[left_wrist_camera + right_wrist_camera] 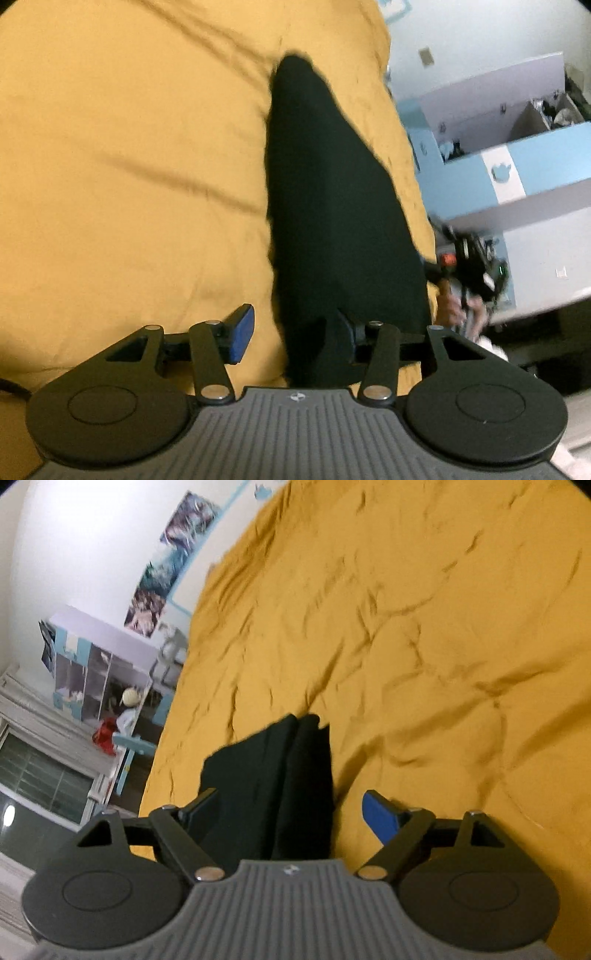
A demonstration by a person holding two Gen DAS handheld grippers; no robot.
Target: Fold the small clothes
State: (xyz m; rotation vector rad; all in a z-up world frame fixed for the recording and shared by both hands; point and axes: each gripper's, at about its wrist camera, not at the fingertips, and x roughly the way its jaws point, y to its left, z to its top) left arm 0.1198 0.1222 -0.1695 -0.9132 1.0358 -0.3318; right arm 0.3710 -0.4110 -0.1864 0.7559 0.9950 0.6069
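The yellow bedspread fills nearly everything under me, soft and creased, with blue and white shelving beyond its right edge and a postered wall far off to the left in my right-hand view. On it lies the black garment, a long narrow strip already doubled over itself, reaching from my fingers to the far side; in the right view it shows a lengthwise fold line. I judge it light, limp and a little slippery, so it will sag and slide apart unless I pinch through all the layers near an end corner rather than mid-span. My left gripper stands partly spread, the near end of the cloth lying between the jaws, no pad pressing that I can see. My right gripper is splayed wide, the cloth loose between its blue pads.
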